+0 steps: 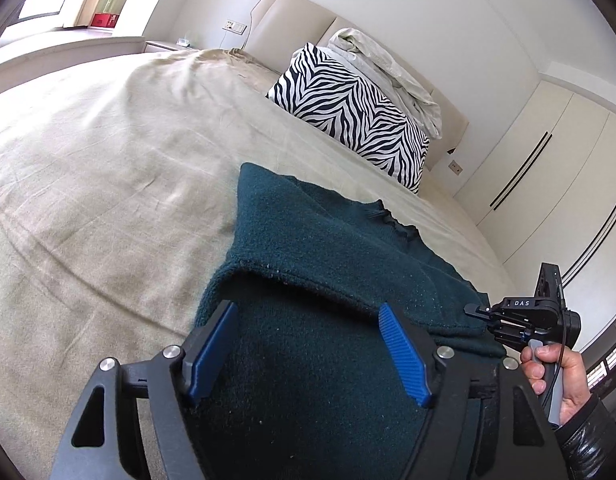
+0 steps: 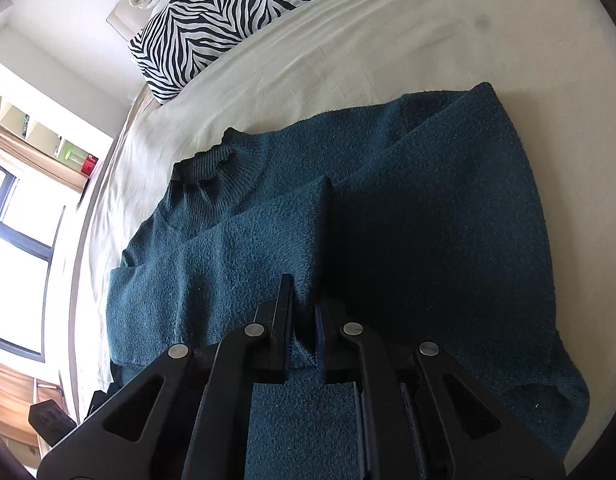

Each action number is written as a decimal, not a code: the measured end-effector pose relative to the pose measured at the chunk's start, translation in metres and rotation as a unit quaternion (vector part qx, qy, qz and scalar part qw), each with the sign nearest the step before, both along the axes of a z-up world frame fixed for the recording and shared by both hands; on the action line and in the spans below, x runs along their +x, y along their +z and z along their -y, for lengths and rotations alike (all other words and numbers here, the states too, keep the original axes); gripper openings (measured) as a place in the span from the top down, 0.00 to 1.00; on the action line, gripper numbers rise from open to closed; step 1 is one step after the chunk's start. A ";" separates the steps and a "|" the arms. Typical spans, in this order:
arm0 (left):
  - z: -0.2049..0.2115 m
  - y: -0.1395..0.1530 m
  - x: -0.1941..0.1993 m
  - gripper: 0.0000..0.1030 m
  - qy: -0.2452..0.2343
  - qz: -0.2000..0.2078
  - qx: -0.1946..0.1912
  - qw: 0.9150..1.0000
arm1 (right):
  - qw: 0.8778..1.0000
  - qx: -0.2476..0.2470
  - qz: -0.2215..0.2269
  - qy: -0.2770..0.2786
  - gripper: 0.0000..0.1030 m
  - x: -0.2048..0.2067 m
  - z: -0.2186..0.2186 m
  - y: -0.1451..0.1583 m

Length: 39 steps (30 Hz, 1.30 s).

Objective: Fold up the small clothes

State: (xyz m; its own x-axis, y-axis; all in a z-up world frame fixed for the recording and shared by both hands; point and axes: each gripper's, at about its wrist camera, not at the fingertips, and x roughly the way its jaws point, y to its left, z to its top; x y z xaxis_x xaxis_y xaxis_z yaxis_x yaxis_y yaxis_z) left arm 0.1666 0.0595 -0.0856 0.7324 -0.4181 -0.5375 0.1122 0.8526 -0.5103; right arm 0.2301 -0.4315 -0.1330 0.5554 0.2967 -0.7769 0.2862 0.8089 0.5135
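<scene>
A dark teal knit sweater (image 2: 428,208) lies on the bed, collar (image 2: 211,160) toward the pillows, its sides folded inward. My right gripper (image 2: 305,312) is shut on a raised fold of the sweater near its lower part. It also shows in the left wrist view (image 1: 478,312), at the sweater's right edge, held by a hand. My left gripper (image 1: 308,344) is open, its blue pads (image 1: 404,356) spread over the sweater (image 1: 308,248) near a folded edge, holding nothing.
The bed has a beige cover (image 1: 107,160). A zebra-striped pillow (image 1: 348,112) and a rumpled white duvet (image 1: 388,68) lie by the headboard. A white wardrobe (image 1: 548,168) stands to the right. Windows (image 2: 15,240) are on the far side.
</scene>
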 end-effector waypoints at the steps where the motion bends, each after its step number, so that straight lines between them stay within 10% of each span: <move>1: -0.001 0.009 0.004 0.27 0.001 0.006 -0.001 1.000 | 1.000 0.003 0.003 0.001 0.92 -0.001 0.001 -0.001; 8: 0.010 0.044 0.092 0.48 -0.044 0.012 0.031 0.998 | 0.999 0.030 0.018 0.000 0.92 -0.005 0.008 -0.014; 14: 0.009 -0.021 0.167 0.65 -0.051 -0.099 0.050 0.992 | 0.997 0.063 0.035 0.009 0.92 -0.006 0.017 -0.024; 16: 0.002 -0.038 0.165 0.86 -0.039 -0.091 0.041 0.994 | 0.997 0.071 0.040 0.013 0.92 -0.007 0.020 -0.026; 20: -0.001 -0.030 0.160 0.85 -0.038 -0.090 0.036 0.995 | 0.997 0.064 0.039 0.005 0.91 -0.011 0.024 -0.019; 24: 0.003 -0.012 0.150 0.54 -0.028 -0.050 0.055 0.997 | 0.995 0.049 0.078 -0.023 0.90 -0.028 0.022 0.008; 31: 0.011 -0.023 0.144 0.54 -0.043 -0.057 0.100 0.992 | 0.996 0.043 0.035 0.065 0.91 -0.016 -0.019 -0.012; 34: 0.011 -0.016 0.121 0.54 -0.055 -0.052 0.135 0.988 | 0.995 0.077 0.054 0.020 0.91 -0.034 -0.001 -0.015; 39: -0.014 -0.010 0.058 0.52 -0.049 -0.066 0.137 0.987 | 0.996 -0.003 0.024 -0.089 0.84 -0.072 0.037 0.000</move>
